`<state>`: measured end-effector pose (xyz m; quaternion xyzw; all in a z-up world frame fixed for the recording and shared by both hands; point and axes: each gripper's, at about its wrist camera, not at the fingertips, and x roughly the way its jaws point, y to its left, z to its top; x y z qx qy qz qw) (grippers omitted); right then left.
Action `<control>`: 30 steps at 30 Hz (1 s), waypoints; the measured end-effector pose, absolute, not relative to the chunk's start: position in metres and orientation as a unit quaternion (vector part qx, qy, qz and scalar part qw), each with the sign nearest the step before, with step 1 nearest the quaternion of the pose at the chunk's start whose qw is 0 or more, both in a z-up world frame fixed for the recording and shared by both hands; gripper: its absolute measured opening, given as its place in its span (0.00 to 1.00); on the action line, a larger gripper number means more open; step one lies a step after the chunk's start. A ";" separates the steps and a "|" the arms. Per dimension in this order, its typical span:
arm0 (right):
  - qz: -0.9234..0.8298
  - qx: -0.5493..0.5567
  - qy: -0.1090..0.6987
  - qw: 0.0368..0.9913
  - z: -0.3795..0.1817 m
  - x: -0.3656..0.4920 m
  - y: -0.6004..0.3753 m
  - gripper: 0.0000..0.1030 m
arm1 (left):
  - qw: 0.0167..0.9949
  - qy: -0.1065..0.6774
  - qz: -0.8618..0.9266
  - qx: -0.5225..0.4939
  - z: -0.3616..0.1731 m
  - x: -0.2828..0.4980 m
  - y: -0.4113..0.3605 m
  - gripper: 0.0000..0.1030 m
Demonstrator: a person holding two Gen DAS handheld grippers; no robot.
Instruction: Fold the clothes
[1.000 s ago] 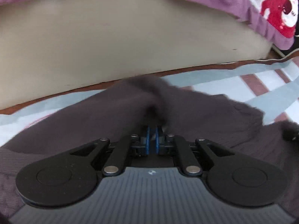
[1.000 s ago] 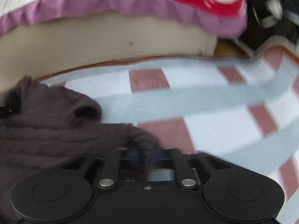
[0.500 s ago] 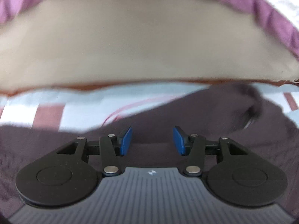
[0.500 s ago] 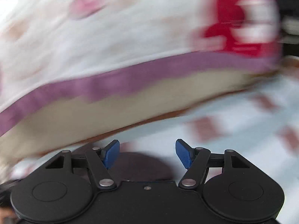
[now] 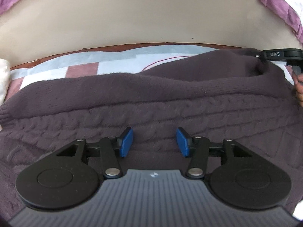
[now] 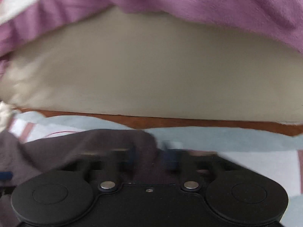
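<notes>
Sweater-wise, everything at that moment hung off one thing: the dark purple cable-knit sweater [image 5: 151, 98], spread flat on the checked blanket [image 5: 83, 70].

The left gripper [image 5: 154, 142] hovered right over the knit's cabled middle with its blue pads [image 5: 126, 141] spread apart and nothing between them, so it wasn't holding anything. My guess is it sat low and pointed down like that so it could pick a new bit of fabric for the next fold.

The right gripper [image 6: 149, 157] was at the sweater's far right corner, and its jaws were closing with a bunched edge of the knit sitting between them. That view was really smeared though, so I honestly couldn't tell if the pads had bitten down yet. In the left wrist view you could see that same gripper poking in at the sweater's top right edge, with a bit of the person's hand [image 5: 298, 92] just below it. Grabbing an outer corner makes sense if you want to pull one side over the middle.

Beyond the sweater's far edge the blanket ended at a strip of brown floor [image 6: 189, 122], then a plain beige panel [image 5: 144, 19], probably a bed base, with a purple-trimmed cover [image 6: 208, 1] hanging over its top.

Fold looked barely started to me.
</notes>
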<state>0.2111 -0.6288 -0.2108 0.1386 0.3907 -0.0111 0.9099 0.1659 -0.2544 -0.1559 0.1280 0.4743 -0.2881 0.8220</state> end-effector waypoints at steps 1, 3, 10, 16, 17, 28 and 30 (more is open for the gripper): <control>-0.005 0.122 0.371 0.920 -0.204 0.205 -0.624 0.17 | 0.823 0.473 -0.287 0.124 -0.156 0.166 -0.252 0.48; 0.029 0.114 0.324 0.939 -0.188 0.188 -0.618 0.16 | 0.832 0.465 -0.277 0.124 -0.152 0.163 -0.250 0.49; 0.184 0.115 0.308 0.926 -0.141 0.113 -0.599 0.16 | 0.872 0.417 -0.255 0.031 -0.126 0.170 -0.246 0.49; 0.254 0.070 0.431 0.863 -0.165 0.063 -0.561 0.16 | 0.874 0.413 -0.254 -0.040 -0.113 0.188 -0.249 0.49; 0.262 0.101 0.443 0.851 -0.176 0.063 -0.563 0.16 | 0.873 0.415 -0.253 -0.043 -0.114 0.190 -0.251 0.49; 0.280 0.086 0.507 0.810 -0.204 0.076 -0.551 0.16 | 0.825 0.499 -0.246 -0.096 -0.165 0.218 -0.278 0.57; 0.285 0.064 0.505 0.812 -0.200 0.071 -0.544 0.16 | 0.820 0.509 -0.247 -0.087 -0.171 0.220 -0.287 0.65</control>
